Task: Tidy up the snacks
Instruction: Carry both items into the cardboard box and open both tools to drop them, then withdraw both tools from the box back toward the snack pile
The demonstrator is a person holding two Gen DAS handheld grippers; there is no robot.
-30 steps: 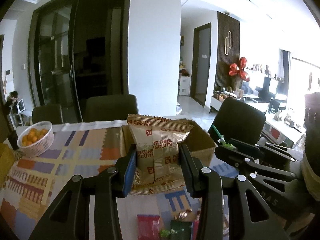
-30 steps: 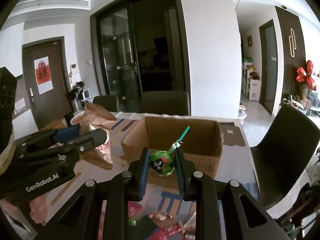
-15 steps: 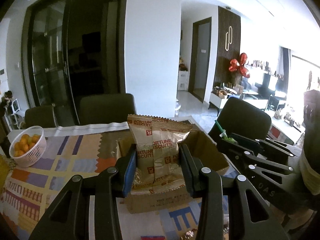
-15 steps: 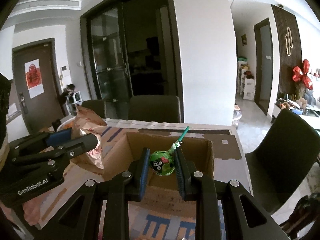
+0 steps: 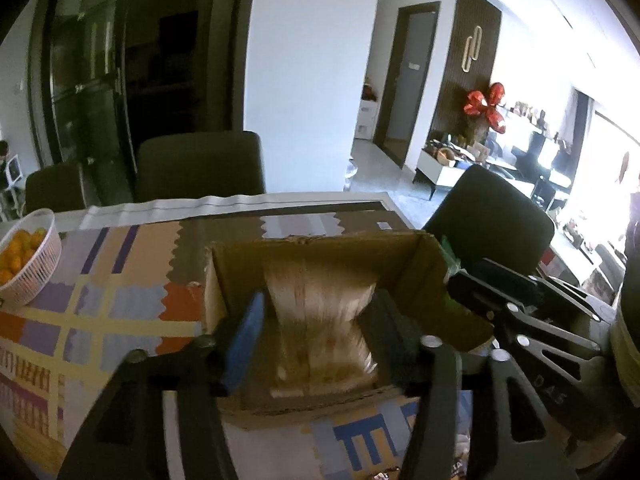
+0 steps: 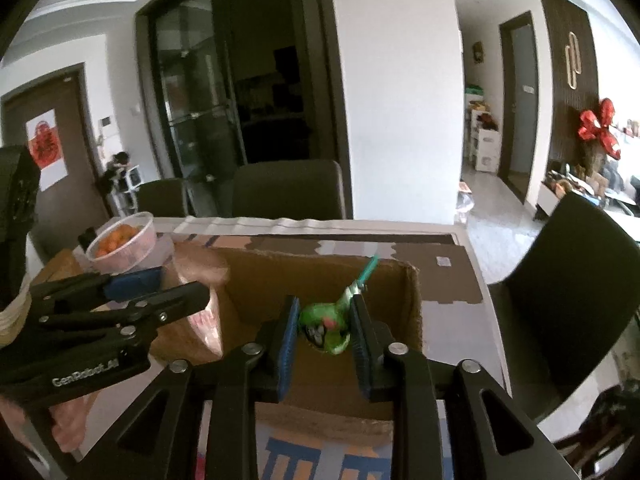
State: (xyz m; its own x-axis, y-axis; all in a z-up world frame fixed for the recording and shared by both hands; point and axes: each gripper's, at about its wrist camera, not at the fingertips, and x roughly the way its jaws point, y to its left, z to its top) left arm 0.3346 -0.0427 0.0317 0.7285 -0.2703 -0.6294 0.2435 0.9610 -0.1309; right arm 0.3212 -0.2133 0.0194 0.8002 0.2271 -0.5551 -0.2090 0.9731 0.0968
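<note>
An open cardboard box [image 5: 316, 252] stands on the patterned tablecloth; it also shows in the right wrist view [image 6: 320, 276]. My left gripper [image 5: 316, 332] is over the box with its jaws spread wide. The tan Fortune Biscuits packet [image 5: 320, 320] is motion-blurred between them, dropping into the box. My right gripper [image 6: 324, 332] is also over the box, jaws parted wider than the green lollipop [image 6: 326, 324], which sits loose between them with its stick pointing up right.
A white basket of small oranges [image 5: 24, 256] stands at the table's left. Dark chairs [image 5: 200, 168] line the far side and another chair [image 5: 492, 212] stands at the right. Loose sweets lie near the front edge [image 5: 460, 464].
Both grippers moved forward over the box and opened. The biscuit packet slipped from the left jaws and is falling; the right jaws loosened around the lollipop.
</note>
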